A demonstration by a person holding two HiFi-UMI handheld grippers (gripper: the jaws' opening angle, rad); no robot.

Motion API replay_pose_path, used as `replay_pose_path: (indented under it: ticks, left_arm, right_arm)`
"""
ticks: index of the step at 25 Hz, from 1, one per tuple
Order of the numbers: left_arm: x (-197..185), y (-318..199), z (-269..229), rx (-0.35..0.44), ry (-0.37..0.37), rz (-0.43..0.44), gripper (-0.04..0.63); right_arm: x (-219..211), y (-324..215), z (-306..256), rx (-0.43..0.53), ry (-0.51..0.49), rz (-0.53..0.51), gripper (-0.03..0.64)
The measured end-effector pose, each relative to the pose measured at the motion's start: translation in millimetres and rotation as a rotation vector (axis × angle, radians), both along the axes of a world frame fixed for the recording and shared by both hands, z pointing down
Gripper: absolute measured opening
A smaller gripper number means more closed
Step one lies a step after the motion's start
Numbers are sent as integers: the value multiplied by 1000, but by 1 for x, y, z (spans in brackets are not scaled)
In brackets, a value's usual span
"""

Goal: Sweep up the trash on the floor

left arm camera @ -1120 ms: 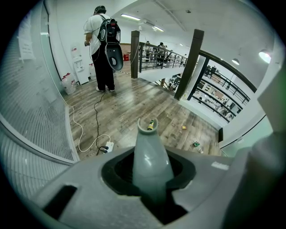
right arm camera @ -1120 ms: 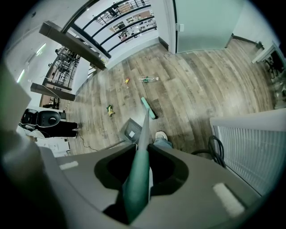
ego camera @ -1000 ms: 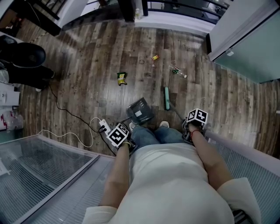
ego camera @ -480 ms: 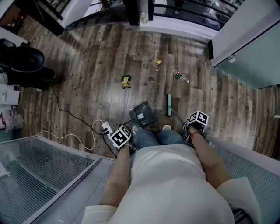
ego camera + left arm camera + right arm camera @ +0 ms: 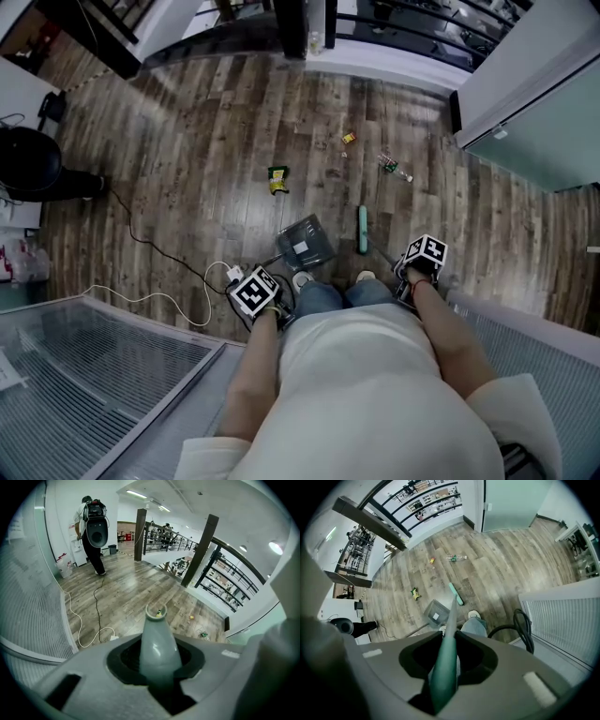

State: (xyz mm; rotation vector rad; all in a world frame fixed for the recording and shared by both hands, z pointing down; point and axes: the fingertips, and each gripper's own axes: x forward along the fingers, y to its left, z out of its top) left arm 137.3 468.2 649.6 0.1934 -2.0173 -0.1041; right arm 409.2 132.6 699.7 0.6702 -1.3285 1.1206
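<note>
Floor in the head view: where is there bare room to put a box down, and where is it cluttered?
Bare boards lie between the black cable and the snack wrapper, and right of the plastic bottle toward the glass wall. The middle is crowded: wrapper, small orange scrap, bottle, then dustpan and broom head; a power strip sits left of the dustpan.

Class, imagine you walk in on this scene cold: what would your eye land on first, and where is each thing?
Scattered on the wood floor lie a yellow-green wrapper, a plastic bottle to its right and a small orange scrap farther off. Closer in sit a grey dustpan and a teal broom head. The left gripper is shut on the dustpan handle, and the right gripper on the broom handle.
</note>
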Motion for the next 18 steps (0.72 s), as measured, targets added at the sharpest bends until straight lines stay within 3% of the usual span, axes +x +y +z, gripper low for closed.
replay_pose_path:
  ticks: [11, 18]
  left_arm:
    - [-46, 46, -6, 25, -8, -22, 94]
    - [-72, 75, -11, 37, -15, -52, 94]
  right_arm:
    - [-55, 41, -6, -21, -30, -5, 98]
    - [-93, 58, -16, -12, -106, 51, 98]
